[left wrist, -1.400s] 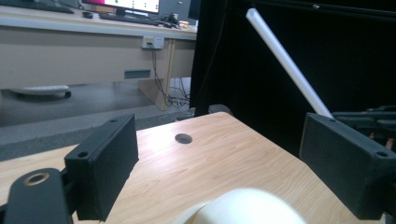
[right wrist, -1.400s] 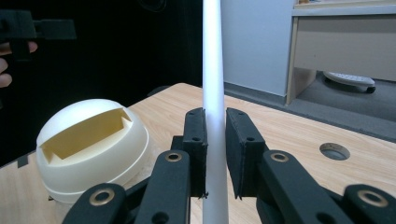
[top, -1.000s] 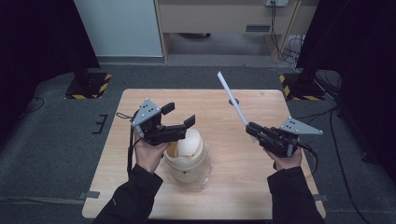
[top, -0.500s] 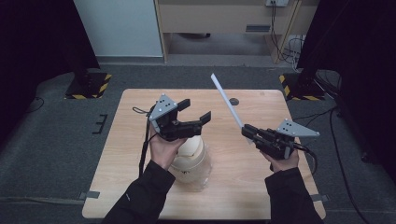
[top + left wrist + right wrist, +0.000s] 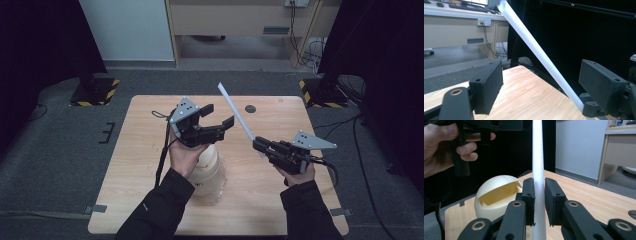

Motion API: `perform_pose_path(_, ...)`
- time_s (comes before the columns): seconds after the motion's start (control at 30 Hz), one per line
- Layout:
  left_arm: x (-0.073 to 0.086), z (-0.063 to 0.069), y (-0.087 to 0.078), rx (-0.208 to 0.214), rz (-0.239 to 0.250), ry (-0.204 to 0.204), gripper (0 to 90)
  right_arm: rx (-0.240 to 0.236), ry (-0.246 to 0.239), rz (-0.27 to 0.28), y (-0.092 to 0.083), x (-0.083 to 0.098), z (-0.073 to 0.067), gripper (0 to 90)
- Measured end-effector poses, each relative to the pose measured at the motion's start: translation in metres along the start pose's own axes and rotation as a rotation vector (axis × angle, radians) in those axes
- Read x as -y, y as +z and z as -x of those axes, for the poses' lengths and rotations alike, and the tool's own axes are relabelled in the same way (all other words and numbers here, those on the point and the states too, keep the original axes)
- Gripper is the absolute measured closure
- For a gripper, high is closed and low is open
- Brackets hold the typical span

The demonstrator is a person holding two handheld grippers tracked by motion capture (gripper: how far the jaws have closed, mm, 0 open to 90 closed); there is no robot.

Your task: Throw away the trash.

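One white strip (image 5: 238, 115), one cream dome-shaped container (image 5: 207, 167), two hand-held grippers, one wooden table (image 5: 150, 125).

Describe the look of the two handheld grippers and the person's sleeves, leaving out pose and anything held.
Both the left gripper and the right gripper are black, each with two flat rectangular jaws on linkage arms with brass-coloured pivot rings. Each carries a grey three-cornered plate dotted with small holes on top. A dark cable trails from the left one, another from the right. The person's sleeves are dark, long, and reach the wrists.
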State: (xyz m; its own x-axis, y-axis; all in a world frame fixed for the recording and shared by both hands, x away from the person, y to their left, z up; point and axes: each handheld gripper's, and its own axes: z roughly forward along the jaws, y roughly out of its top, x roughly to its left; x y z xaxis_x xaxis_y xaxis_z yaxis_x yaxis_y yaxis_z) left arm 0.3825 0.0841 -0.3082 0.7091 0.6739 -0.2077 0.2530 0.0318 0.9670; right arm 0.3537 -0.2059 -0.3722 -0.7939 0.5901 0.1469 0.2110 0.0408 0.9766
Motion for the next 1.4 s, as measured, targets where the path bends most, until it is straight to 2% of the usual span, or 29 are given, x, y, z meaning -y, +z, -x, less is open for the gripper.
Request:
perform_pose_path(0.23, 0.000, 0.005, 0.009, 0.014, -0.020, 0.005, 25.5, -0.022, 0.000, 0.004, 0.001, 0.001, -0.001, 78.9)
perform_pose_path(0.4, -0.001, 0.008, 0.012, 0.023, -0.033, 0.004, 36.5, -0.046, 0.005, 0.002, 0.005, 0.003, -0.003, 78.9)
perform_pose_path(0.73, -0.002, 0.007, 0.010, 0.043, -0.045, -0.031, 66.4, -0.070, -0.005, -0.019, 0.010, 0.006, -0.005, 79.0)
perform_pose_path(1.1, -0.002, 0.012, 0.010, 0.083, -0.034, -0.053, 74.4, -0.078, -0.004, -0.041, 0.014, 0.009, -0.006, 78.6)
perform_pose_path(1.13, -0.002, 0.014, 0.010, 0.101, -0.030, -0.056, 75.1, -0.076, -0.003, -0.043, 0.014, 0.009, -0.006, 78.2)
perform_pose_path(1.2, -0.002, 0.015, 0.010, 0.113, -0.030, -0.053, 76.1, -0.070, -0.003, -0.045, 0.014, 0.009, -0.005, 77.7)
perform_pose_path(1.27, -0.003, 0.016, 0.008, 0.107, -0.024, -0.032, 79.6, -0.063, -0.002, -0.041, 0.013, 0.009, -0.005, 77.6)
perform_pose_path(1.4, -0.005, 0.016, 0.005, 0.119, -0.011, -0.032, 79.8, -0.043, 0.003, -0.037, 0.012, 0.008, -0.004, 76.6)
